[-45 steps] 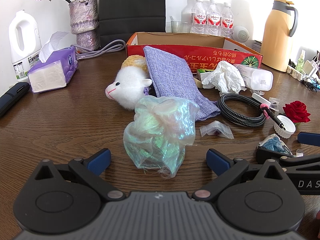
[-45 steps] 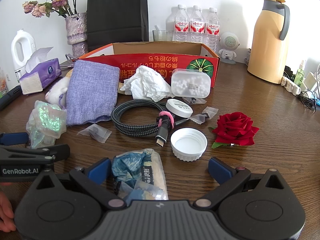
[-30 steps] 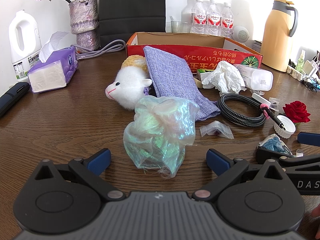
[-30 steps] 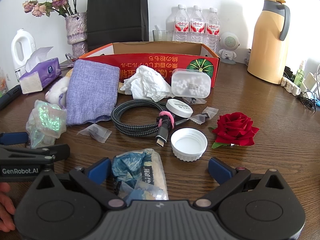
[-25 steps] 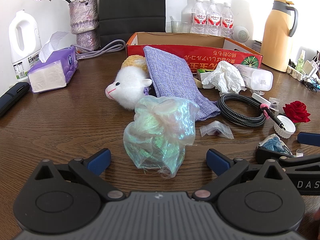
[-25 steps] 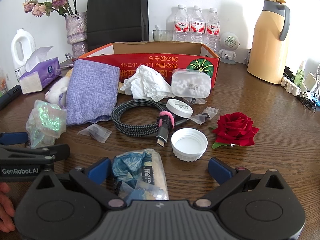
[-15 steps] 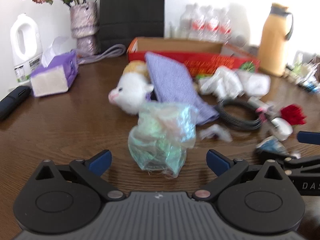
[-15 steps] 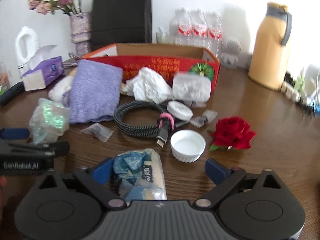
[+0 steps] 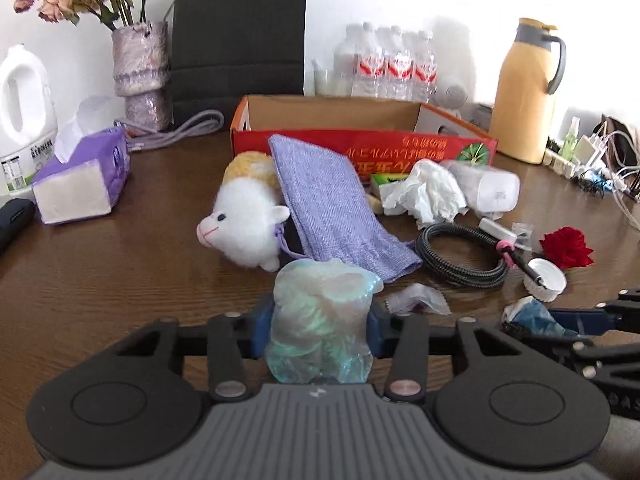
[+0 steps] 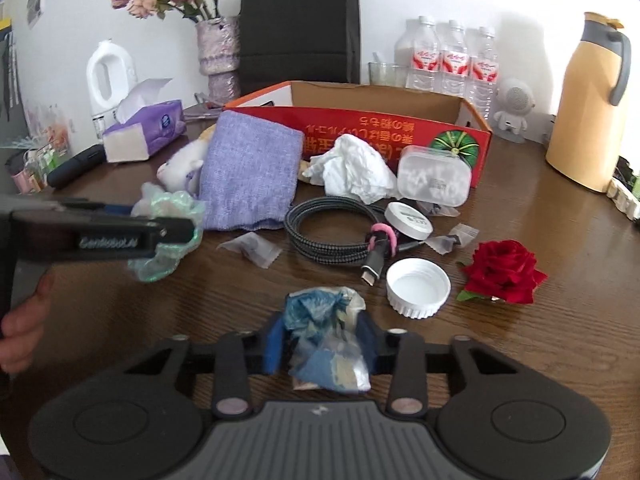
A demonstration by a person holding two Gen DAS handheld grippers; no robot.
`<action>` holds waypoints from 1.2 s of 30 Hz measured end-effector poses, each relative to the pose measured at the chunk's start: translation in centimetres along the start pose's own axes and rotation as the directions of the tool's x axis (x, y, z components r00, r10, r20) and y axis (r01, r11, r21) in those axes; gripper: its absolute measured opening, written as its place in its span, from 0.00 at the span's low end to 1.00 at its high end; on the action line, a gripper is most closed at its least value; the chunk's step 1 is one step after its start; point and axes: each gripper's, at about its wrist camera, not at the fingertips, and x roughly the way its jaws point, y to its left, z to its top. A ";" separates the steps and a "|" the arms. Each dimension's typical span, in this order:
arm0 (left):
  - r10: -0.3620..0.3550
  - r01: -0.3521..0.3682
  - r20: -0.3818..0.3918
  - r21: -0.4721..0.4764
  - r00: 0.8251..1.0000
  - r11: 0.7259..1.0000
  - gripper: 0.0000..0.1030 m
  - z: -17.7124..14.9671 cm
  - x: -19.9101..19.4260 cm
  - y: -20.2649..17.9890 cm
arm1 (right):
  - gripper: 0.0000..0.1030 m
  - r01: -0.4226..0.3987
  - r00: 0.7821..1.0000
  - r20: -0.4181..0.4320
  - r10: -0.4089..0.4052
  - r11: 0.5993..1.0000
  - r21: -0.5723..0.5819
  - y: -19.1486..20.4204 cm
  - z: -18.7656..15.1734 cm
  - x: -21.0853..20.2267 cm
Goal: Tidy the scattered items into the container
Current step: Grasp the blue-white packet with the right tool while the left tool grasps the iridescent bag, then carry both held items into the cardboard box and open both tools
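My left gripper (image 9: 319, 325) is closing on a crumpled iridescent plastic bag (image 9: 324, 292), and its blue pads press both sides of it. The jaws of my right gripper (image 10: 322, 344) are closing too, pads against a crumpled blue snack packet (image 10: 320, 308). The red cardboard box (image 9: 360, 144) stands open behind the clutter. In front of it lie a plush sheep (image 9: 244, 228), a purple cloth pouch (image 9: 332, 208), a crumpled tissue (image 9: 424, 196), a coiled black cable (image 10: 332, 236), a white cap (image 10: 418, 284) and a red rose (image 10: 504, 272).
A purple tissue box (image 9: 80, 176), a white jug (image 9: 24, 104) and a flower vase (image 9: 140, 76) stand at the left. A black bag (image 10: 300, 24), water bottles (image 10: 452, 64) and a yellow thermos (image 10: 588, 104) line the back. Chargers and wires (image 9: 592, 160) are far right.
Both pairs of jaws have come in from wide open, the left onto the iridescent bag, the right onto the blue packet. Both views have tipped up a little.
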 end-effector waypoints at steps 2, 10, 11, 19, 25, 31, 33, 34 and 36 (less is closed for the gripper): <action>0.001 -0.001 0.032 0.004 0.999 1.000 0.41 -0.1 -1.0 0.0 | 0.18 0.016 1.000 -0.006 -0.016 1.000 -0.024 0.4 -0.1 -0.2; -0.005 0.008 0.163 -0.013 0.987 1.000 0.40 1.1 -5.8 0.4 | 0.14 -0.020 0.995 0.100 0.022 1.000 -0.021 1.3 0.8 -4.7; -0.013 0.016 0.177 -0.014 0.984 1.000 0.41 1.5 -6.1 0.5 | 0.14 -0.016 0.992 0.127 0.020 0.999 -0.027 1.3 1.2 -5.5; -0.051 0.038 0.301 0.049 0.952 0.998 0.41 14.6 -1.9 2.4 | 0.14 0.080 0.943 0.330 -0.049 0.993 -0.081 -3.2 12.6 -7.4; -0.047 0.052 0.105 -0.041 0.993 0.998 0.42 25.6 12.3 3.2 | 0.15 0.040 0.983 0.181 -0.033 0.999 -0.036 -10.4 26.8 2.6; 0.054 -0.056 -0.150 -0.008 0.987 0.998 0.42 25.5 26.0 3.6 | 0.15 0.060 0.991 -0.119 -0.056 0.998 0.031 -14.8 31.9 19.2; 0.094 -0.096 -0.196 -0.001 0.976 0.995 0.42 24.6 28.4 4.4 | 0.15 0.079 0.981 -0.184 -0.067 0.995 0.057 -15.4 31.6 23.2; 0.087 -0.089 -0.214 0.004 0.973 0.996 0.42 24.2 29.1 4.7 | 0.15 0.093 0.976 -0.205 -0.079 0.994 0.061 -15.6 31.2 24.6; 0.063 -0.063 -0.234 0.006 0.970 0.998 0.46 23.9 29.5 5.2 | 0.16 0.130 0.966 -0.231 -0.118 0.991 0.038 -15.7 30.6 26.8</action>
